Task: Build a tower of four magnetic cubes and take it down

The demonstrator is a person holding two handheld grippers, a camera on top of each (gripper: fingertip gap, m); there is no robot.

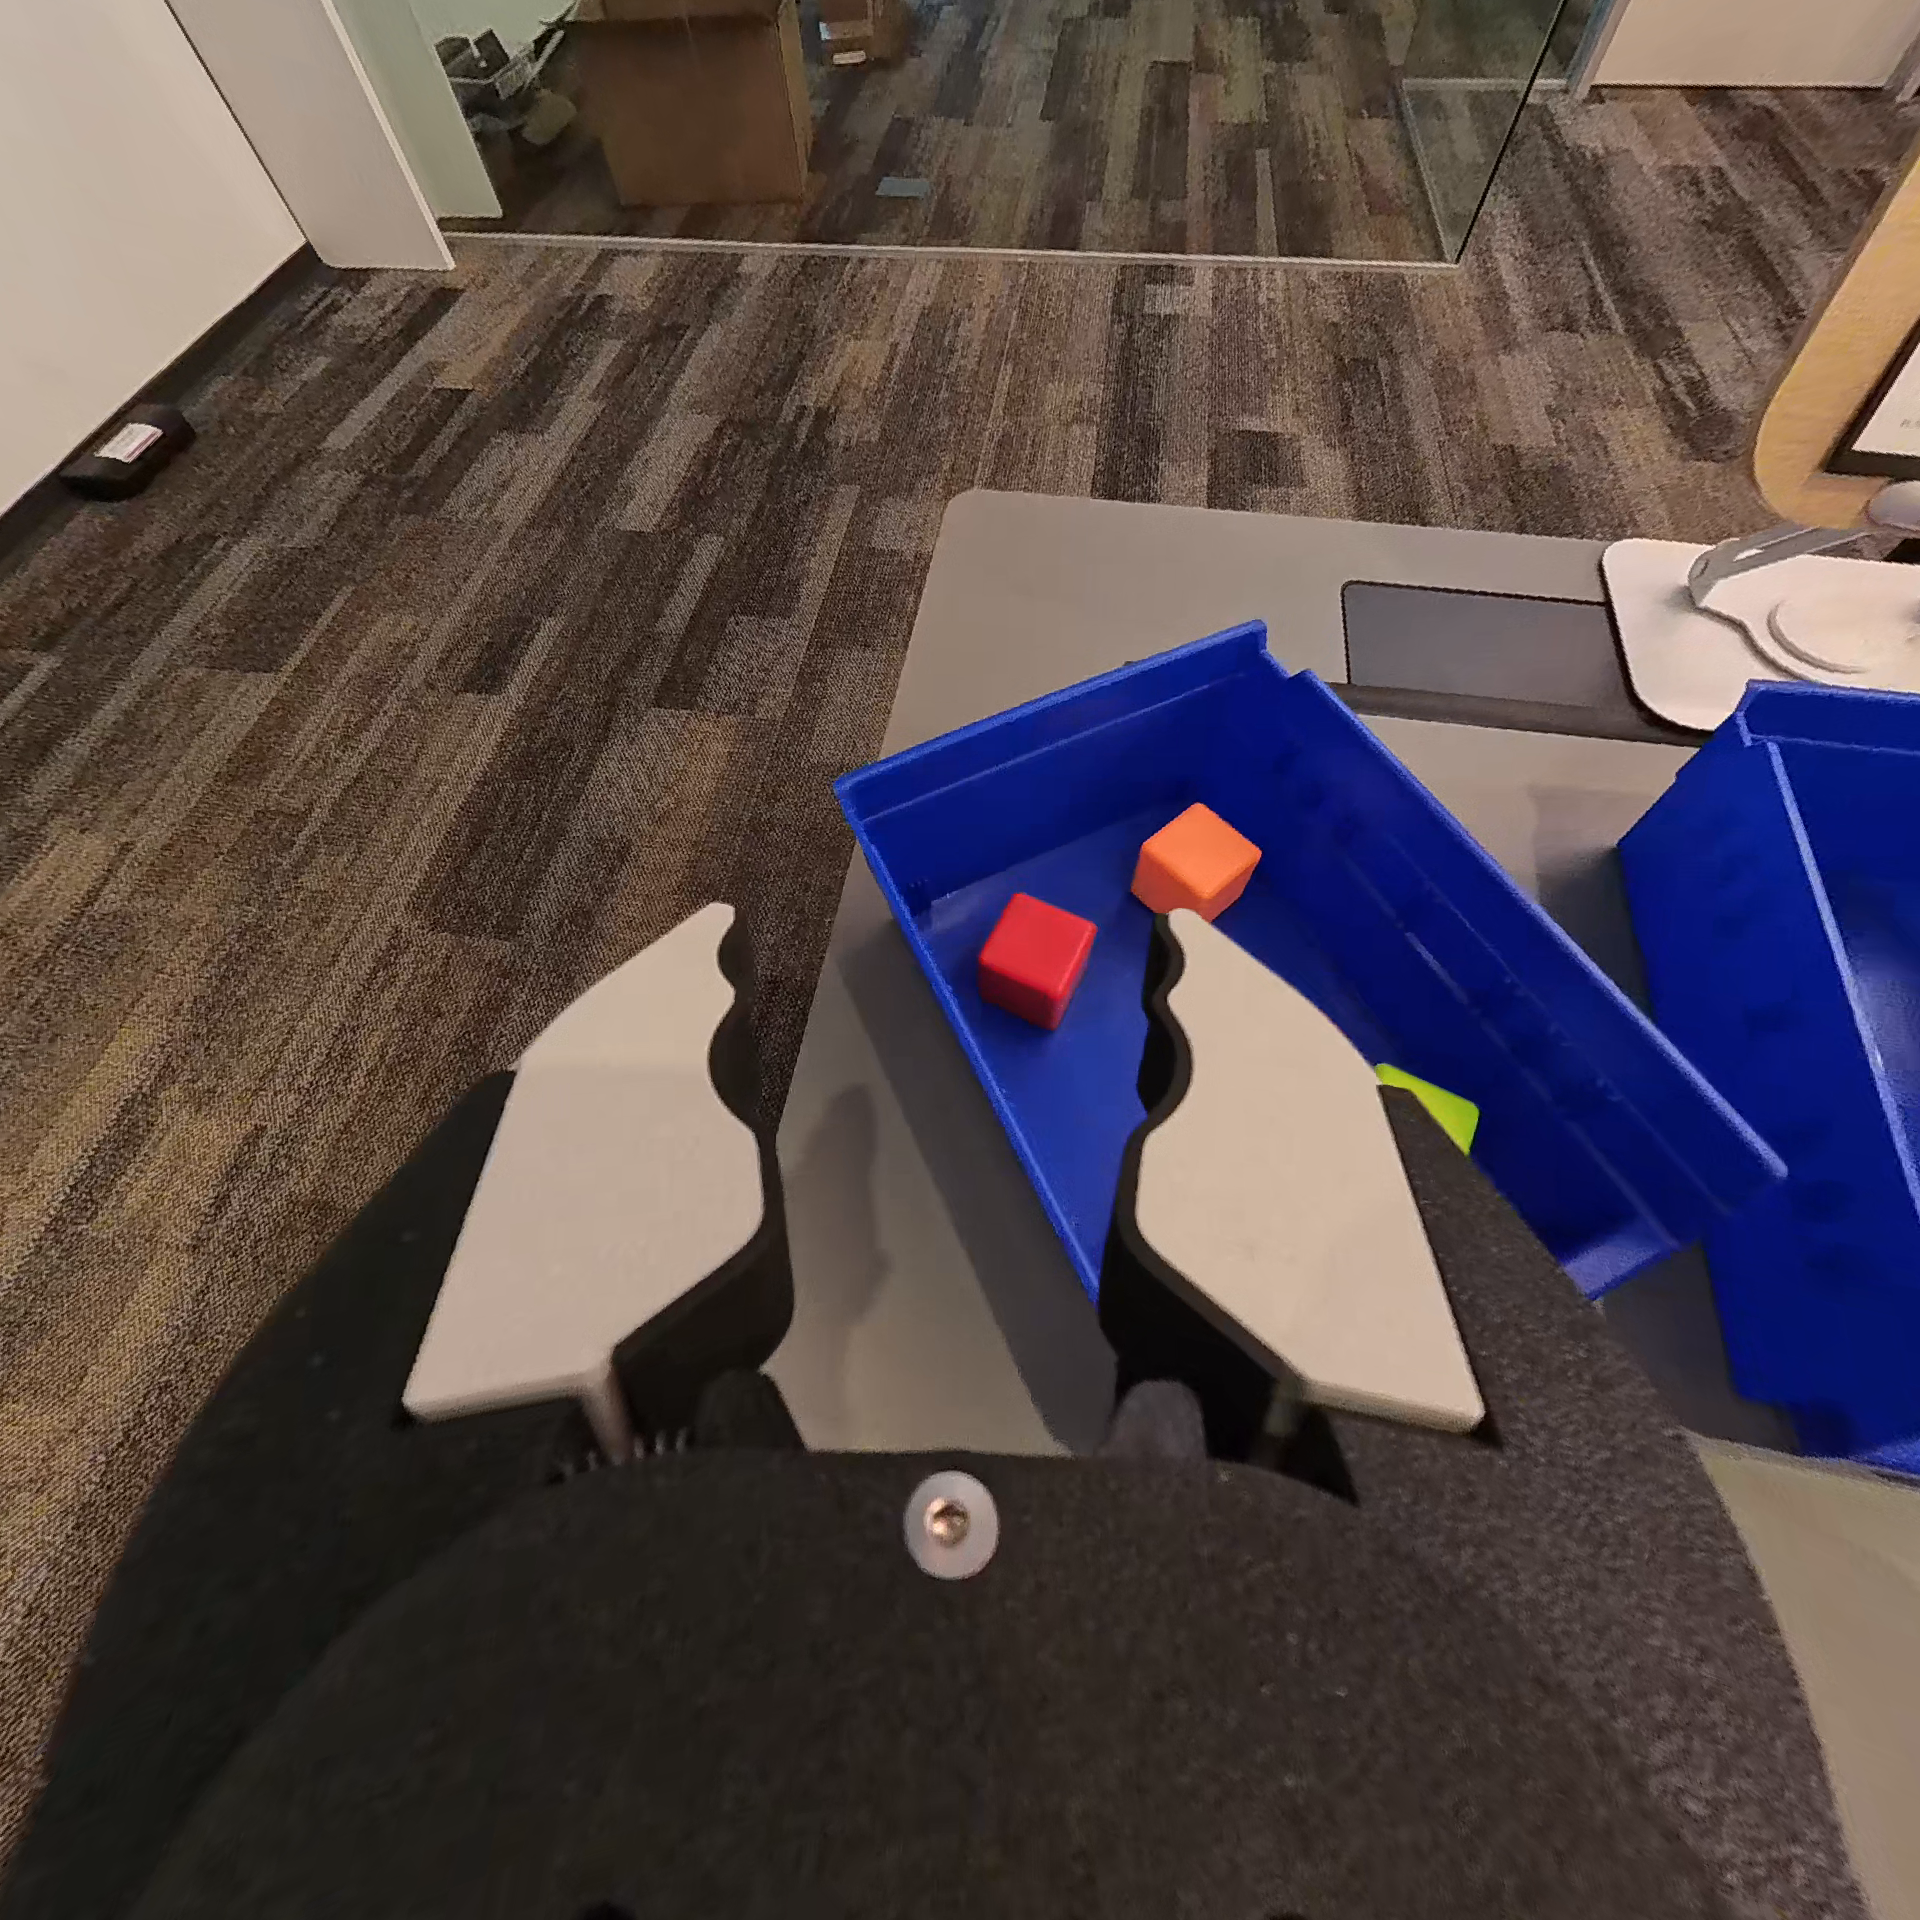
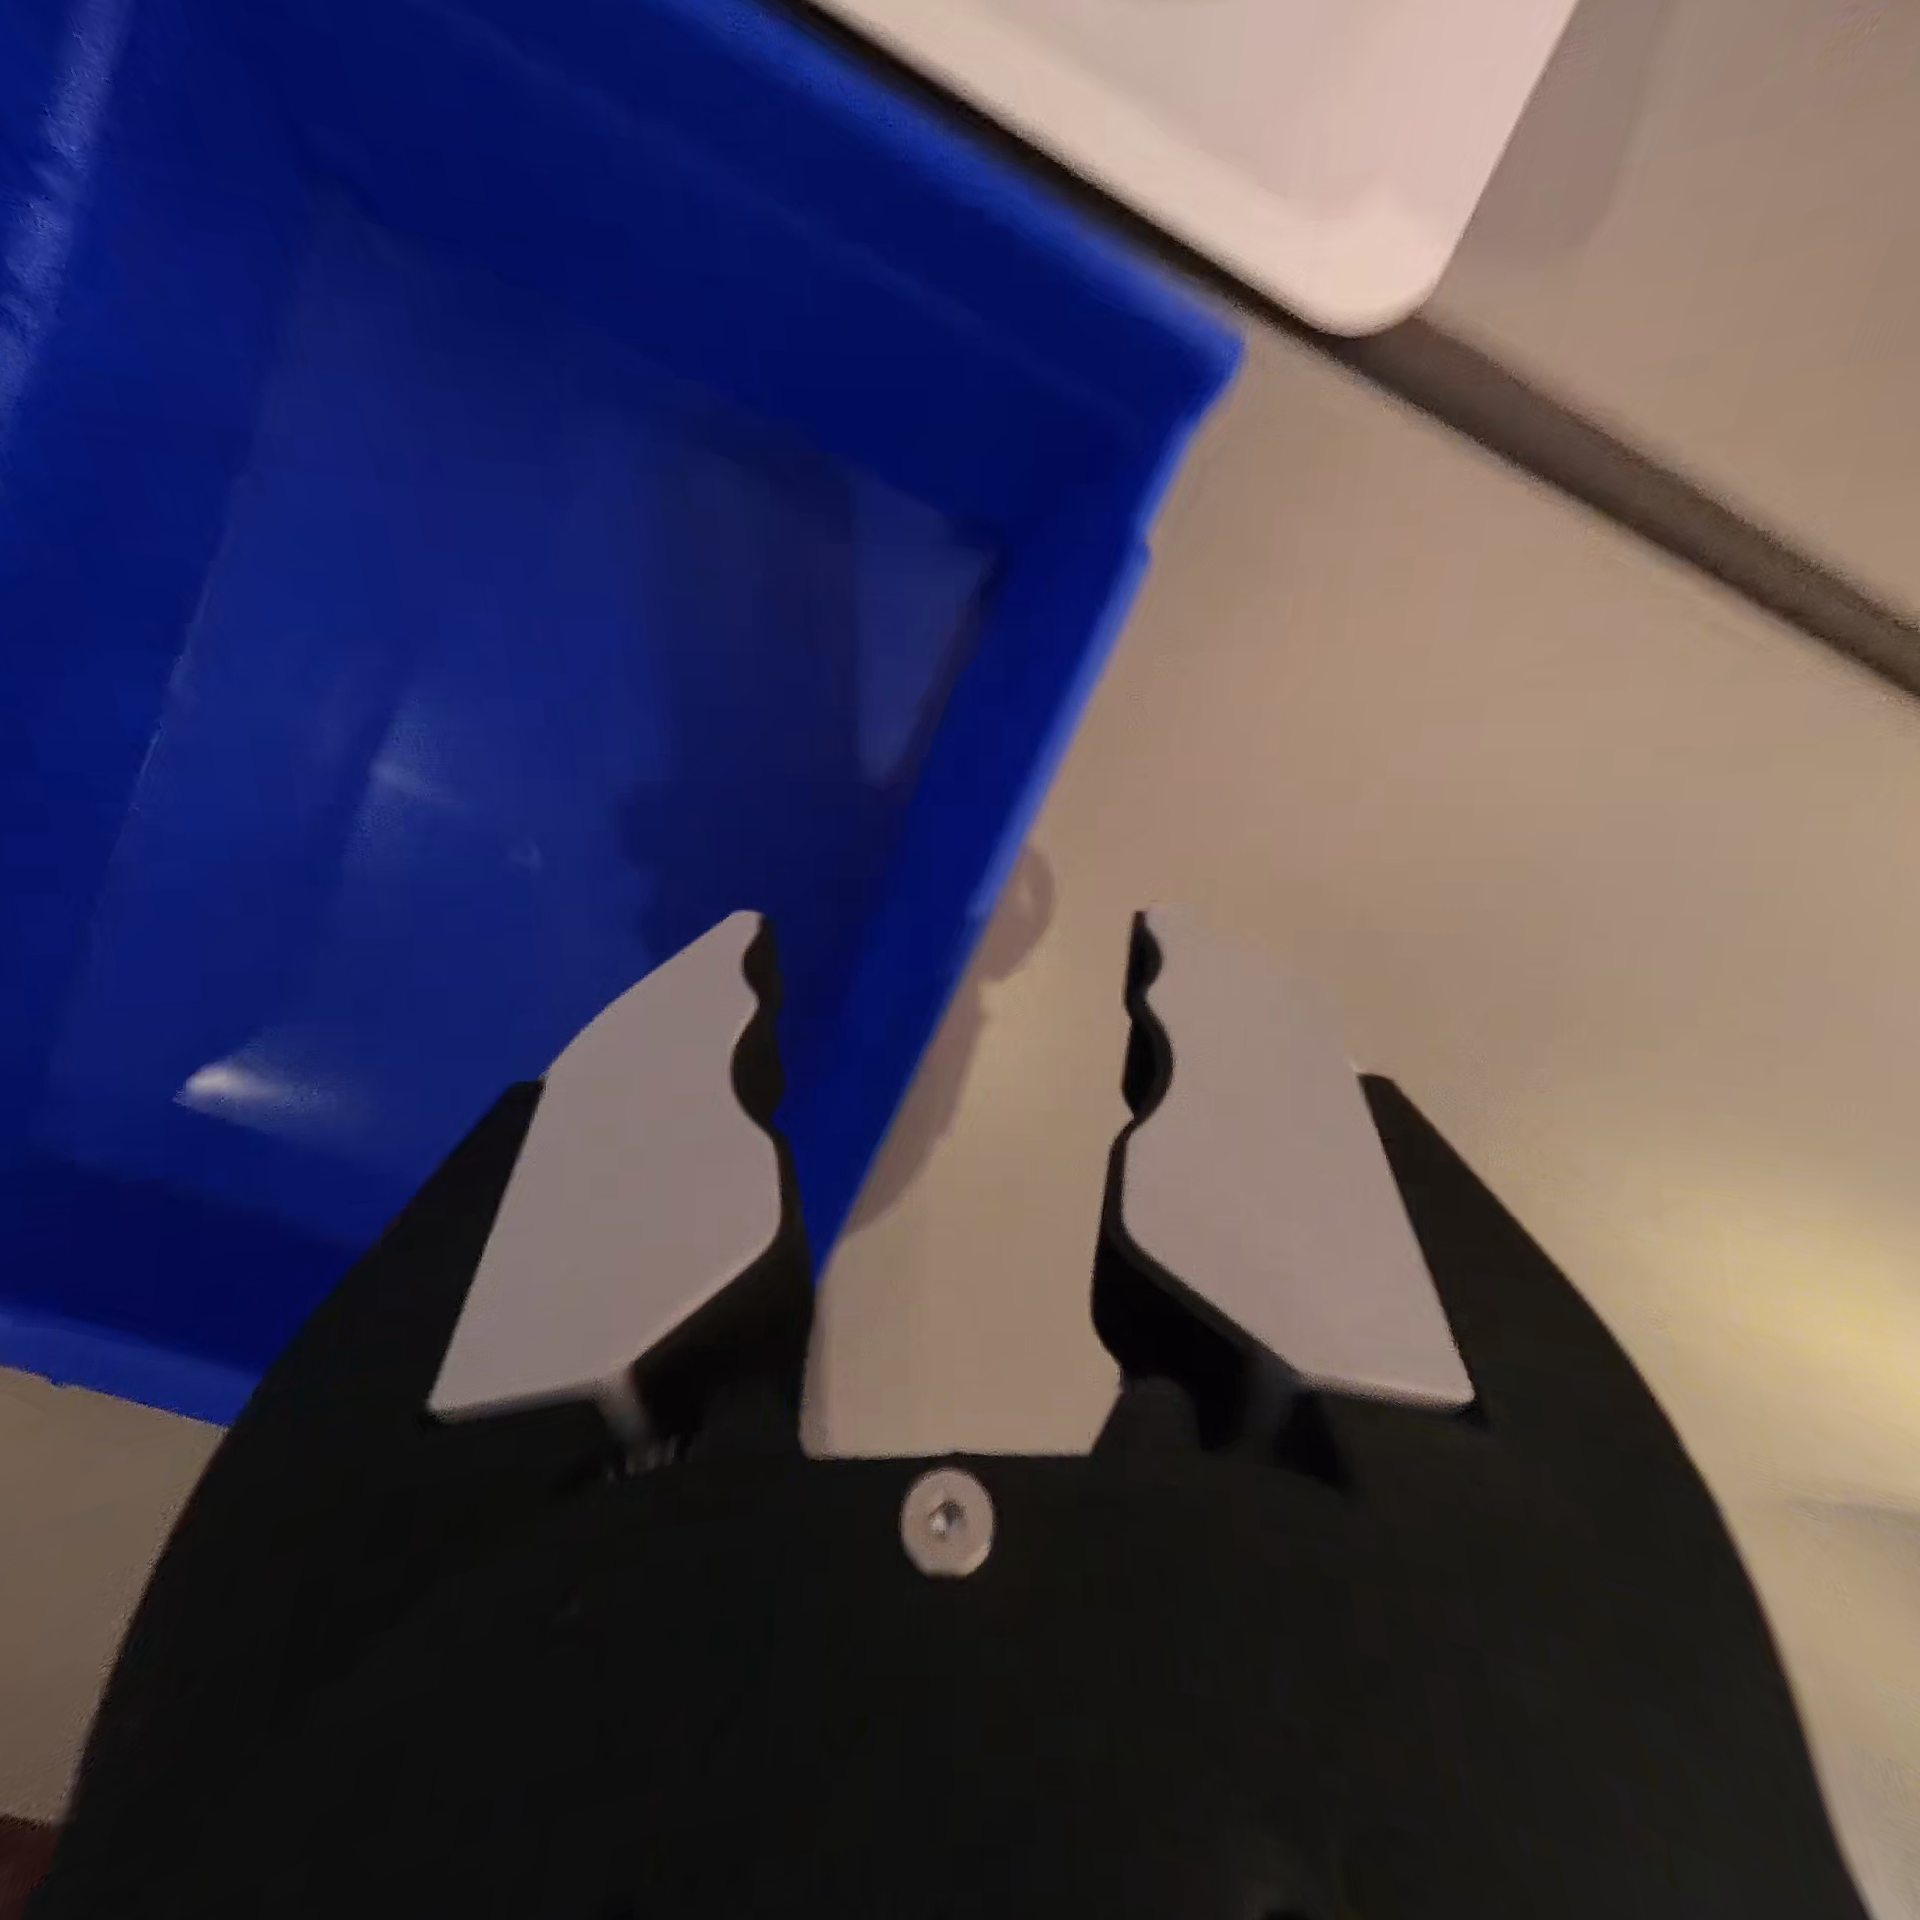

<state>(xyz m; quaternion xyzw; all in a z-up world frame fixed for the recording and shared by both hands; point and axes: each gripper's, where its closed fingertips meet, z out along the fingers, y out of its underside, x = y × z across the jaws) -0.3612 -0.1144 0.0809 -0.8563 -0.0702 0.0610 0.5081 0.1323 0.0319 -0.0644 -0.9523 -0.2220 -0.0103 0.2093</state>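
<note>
1. Cubes are seen inside a blue bin (image 1: 1049, 748) on the grey counter (image 1: 1091, 561): a red cube (image 1: 1036, 958) and an orange cube (image 1: 1195, 860) lie apart on the bin floor, not stacked.
2. A green cube (image 1: 1439, 1107) is partly hidden behind one finger of the left hand-held gripper (image 1: 945, 920), so its exact place in the bin cannot be told.
3. The left hand-held gripper is held spread wide, with nothing between its fingers.
4. The right hand-held gripper (image 2: 948, 920) is also spread and empty, above the counter beside a second blue bin (image 2: 1091, 665).
5. The right wrist view is blurred.
</note>
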